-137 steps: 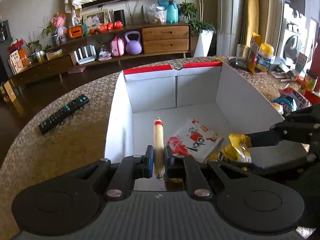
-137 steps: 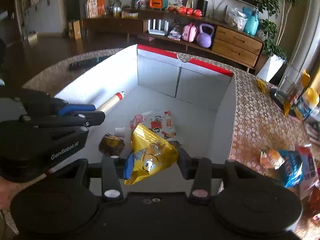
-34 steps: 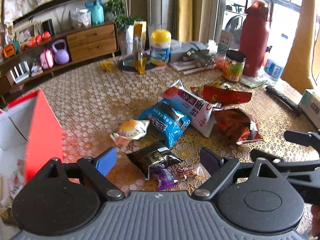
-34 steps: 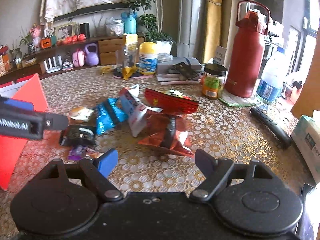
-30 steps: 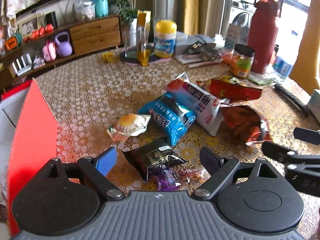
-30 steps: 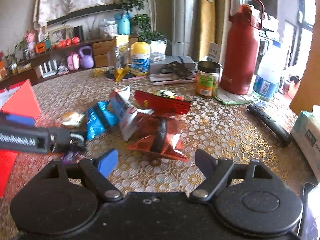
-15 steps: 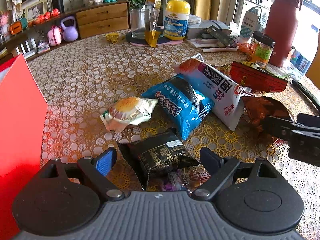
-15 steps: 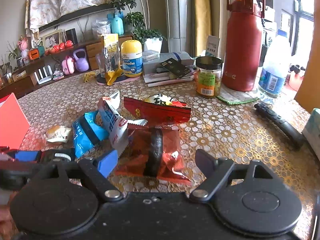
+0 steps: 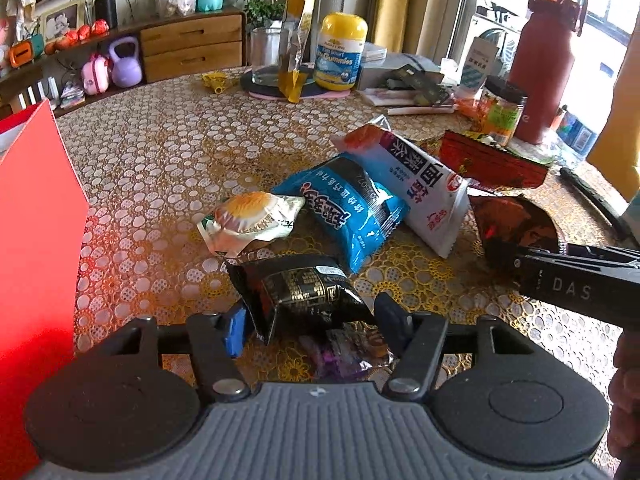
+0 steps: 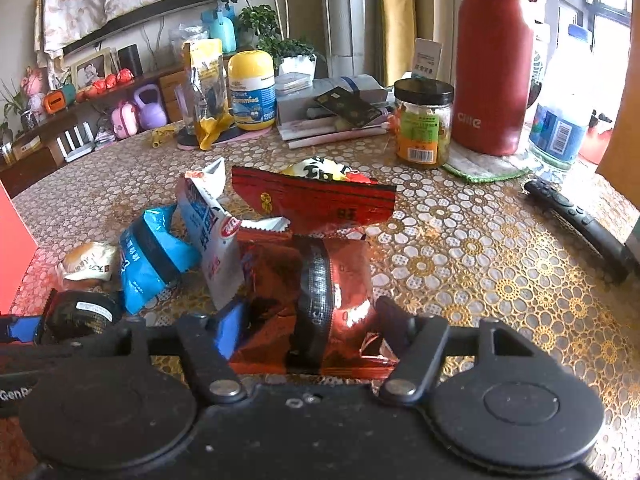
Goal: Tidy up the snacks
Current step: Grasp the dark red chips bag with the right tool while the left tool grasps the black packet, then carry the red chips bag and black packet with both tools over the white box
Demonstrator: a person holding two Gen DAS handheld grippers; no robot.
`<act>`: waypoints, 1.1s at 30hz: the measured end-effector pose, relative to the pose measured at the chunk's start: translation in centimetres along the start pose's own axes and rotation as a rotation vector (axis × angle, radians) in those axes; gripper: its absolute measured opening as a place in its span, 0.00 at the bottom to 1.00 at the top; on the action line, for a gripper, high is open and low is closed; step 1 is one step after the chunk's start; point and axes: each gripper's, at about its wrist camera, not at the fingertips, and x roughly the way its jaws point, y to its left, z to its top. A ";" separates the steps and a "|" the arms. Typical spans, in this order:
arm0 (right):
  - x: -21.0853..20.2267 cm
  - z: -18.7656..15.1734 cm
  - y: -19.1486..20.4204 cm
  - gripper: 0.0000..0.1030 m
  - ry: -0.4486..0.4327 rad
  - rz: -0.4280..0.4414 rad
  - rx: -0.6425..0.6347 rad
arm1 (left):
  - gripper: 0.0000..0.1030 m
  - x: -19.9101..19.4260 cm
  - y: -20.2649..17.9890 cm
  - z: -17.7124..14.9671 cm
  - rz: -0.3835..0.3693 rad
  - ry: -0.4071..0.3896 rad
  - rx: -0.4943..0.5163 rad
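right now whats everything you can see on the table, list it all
black packet: 1, black, between the left gripper's pads
red foil packet: 1, dark red, between the right gripper's pads
blue packet: 1, blue, mid table
white packet: 1, white and navy, leaning on the blue packet
round bun packet: 1, white and orange, left of the blue packet
flat red bag: 1, red, behind the foil packet
box: 1, red flap, left edge
jar: 1, black lid, far right
flask: 1, dark red, beside the jar
left gripper: closing on the black packet
right gripper: closing on the red foil packet

A table (image 9: pixel 168 152) with a gold floral cloth carries scattered snack packets (image 9: pixel 352 208), a jar (image 10: pixel 424 120) and a red flask (image 10: pixel 496 68).
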 end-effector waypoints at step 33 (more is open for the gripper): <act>-11.6 -2.0 5.9 0.47 -0.173 0.132 -0.018 | 0.30 -11.8 4.8 -1.1 -0.030 -0.167 -0.077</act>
